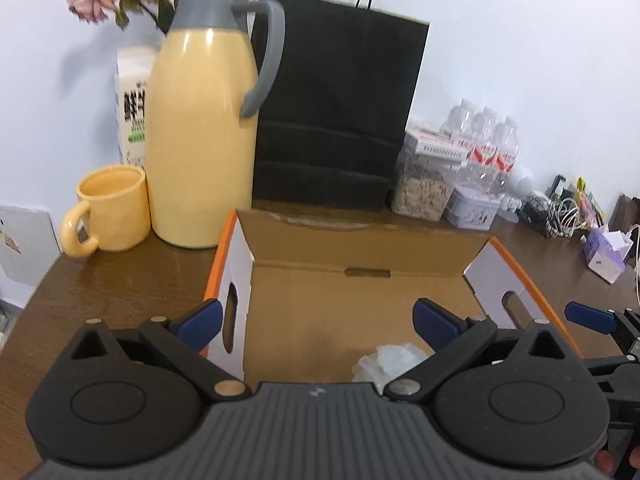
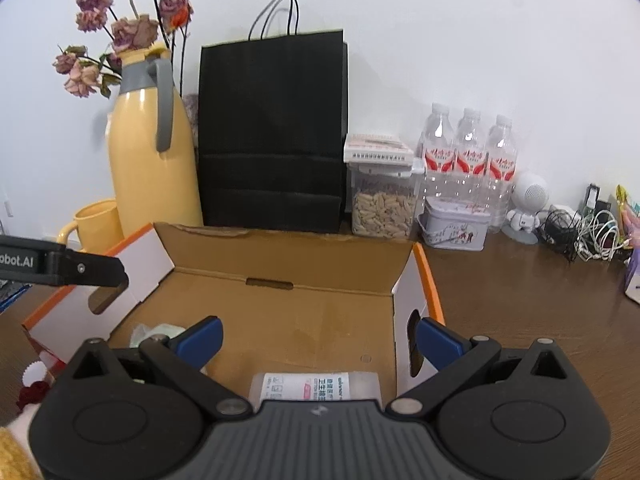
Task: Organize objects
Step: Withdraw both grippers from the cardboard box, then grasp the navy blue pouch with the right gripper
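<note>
Standing on a brown wooden table (image 2: 520, 300) against a white wall (image 2: 440, 40): open cardboard box (image 2: 288, 312). Left gripper (image 1: 318, 326) and right gripper (image 2: 318, 338), both spread wide and empty, hover over it; a labelled packet (image 2: 316, 386) lies inside, just below the right gripper.

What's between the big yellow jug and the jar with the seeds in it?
The black paper bag stands between the yellow jug and the seed jar. The right wrist view shows it best.

Pale yellow jug (image 1: 202, 128) with grey collar, black bag (image 1: 336, 108), orange-edged brown box (image 2: 280, 308), perhaps whitish wad (image 1: 390, 362).
</note>
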